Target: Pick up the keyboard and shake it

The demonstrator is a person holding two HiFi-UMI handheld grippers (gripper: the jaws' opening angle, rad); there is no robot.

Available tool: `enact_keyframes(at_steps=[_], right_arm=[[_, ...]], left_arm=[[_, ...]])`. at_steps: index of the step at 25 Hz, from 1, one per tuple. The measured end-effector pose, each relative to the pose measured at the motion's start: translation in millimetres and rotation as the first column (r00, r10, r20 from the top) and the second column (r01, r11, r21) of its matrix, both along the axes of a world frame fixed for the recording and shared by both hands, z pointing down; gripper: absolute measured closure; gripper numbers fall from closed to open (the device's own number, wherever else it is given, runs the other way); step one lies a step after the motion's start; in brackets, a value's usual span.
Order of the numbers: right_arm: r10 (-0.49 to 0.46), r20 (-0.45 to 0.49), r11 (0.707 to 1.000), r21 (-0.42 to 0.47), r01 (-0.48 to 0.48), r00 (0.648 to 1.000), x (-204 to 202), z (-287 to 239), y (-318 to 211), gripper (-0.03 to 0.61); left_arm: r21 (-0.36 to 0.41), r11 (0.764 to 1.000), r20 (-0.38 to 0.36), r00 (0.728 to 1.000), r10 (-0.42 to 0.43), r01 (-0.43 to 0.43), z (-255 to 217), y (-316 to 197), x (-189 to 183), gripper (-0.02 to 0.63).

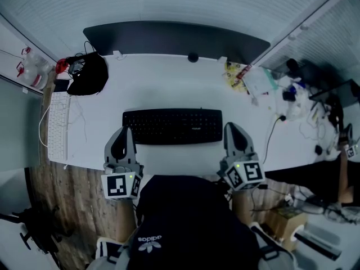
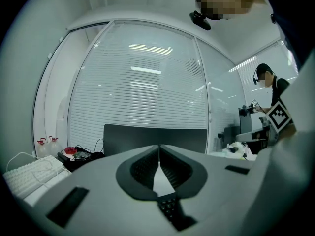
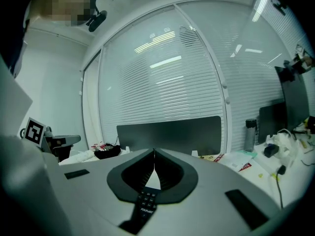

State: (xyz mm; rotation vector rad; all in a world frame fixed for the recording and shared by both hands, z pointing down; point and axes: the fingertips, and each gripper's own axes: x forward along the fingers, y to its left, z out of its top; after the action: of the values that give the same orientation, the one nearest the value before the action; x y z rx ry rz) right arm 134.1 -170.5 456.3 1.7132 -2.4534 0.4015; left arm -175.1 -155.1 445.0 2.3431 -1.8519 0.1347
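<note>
A black keyboard (image 1: pixel 172 126) lies flat across the middle of the white desk (image 1: pixel 169 83). My left gripper (image 1: pixel 123 130) hovers over the keyboard's near left corner, and its jaws are pressed together with nothing between them. My right gripper (image 1: pixel 232 126) stands by the near right corner, also shut and empty. In the left gripper view the shut left gripper (image 2: pixel 159 149) shows a few keys of the keyboard (image 2: pixel 170 208) below the jaws. In the right gripper view the right gripper (image 3: pixel 154 154) is shut above the keyboard (image 3: pixel 145 203), whose end shows under the jaws.
A white keyboard (image 1: pixel 58 125) lies at the desk's left edge beside a black bag with cables (image 1: pixel 87 75). A dark partition panel (image 1: pixel 174 38) closes the back. Papers and clutter (image 1: pixel 253 77) crowd the right side. Another person (image 2: pixel 268 82) stands far right.
</note>
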Motion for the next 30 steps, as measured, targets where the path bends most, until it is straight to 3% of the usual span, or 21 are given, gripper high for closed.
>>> enact_keyframes(at_steps=[8, 17, 20, 24, 30], right_arm=[[0.017, -0.020, 1.000, -0.006, -0.017, 1.000, -5.0, 1.3, -4.6, 0.572], [-0.070, -0.041, 0.998, -0.013, 0.069, 0.997, -30.9, 9.7, -9.0, 0.572], [-0.054, -0.047, 0.998, -0.021, 0.053, 0.997, -28.9, 14.8, -12.9, 0.571], [-0.052, -0.051, 0.998, -0.041, 0.050, 0.997, -25.3, 20.7, -21.3, 0.566], [-0.039, -0.070, 0.991, -0.129, 0.030, 0.997, -7.6, 52.7, -33.0, 0.502]], left_arm=[[-0.019, 1.000, 0.012, 1.000, -0.022, 0.022, 9.4, -10.0, -25.9, 0.603], [-0.054, 0.998, 0.034, 0.998, -0.044, 0.045, 22.2, -17.3, -43.7, 0.603], [-0.083, 0.996, 0.034, 0.999, -0.028, 0.030, 31.3, -18.5, -48.9, 0.597], [-0.146, 0.989, 0.021, 1.000, 0.005, -0.002, 49.4, -22.6, -50.6, 0.512], [-0.260, 0.965, 0.009, 1.000, 0.028, -0.024, 92.0, -27.3, -51.0, 0.482]])
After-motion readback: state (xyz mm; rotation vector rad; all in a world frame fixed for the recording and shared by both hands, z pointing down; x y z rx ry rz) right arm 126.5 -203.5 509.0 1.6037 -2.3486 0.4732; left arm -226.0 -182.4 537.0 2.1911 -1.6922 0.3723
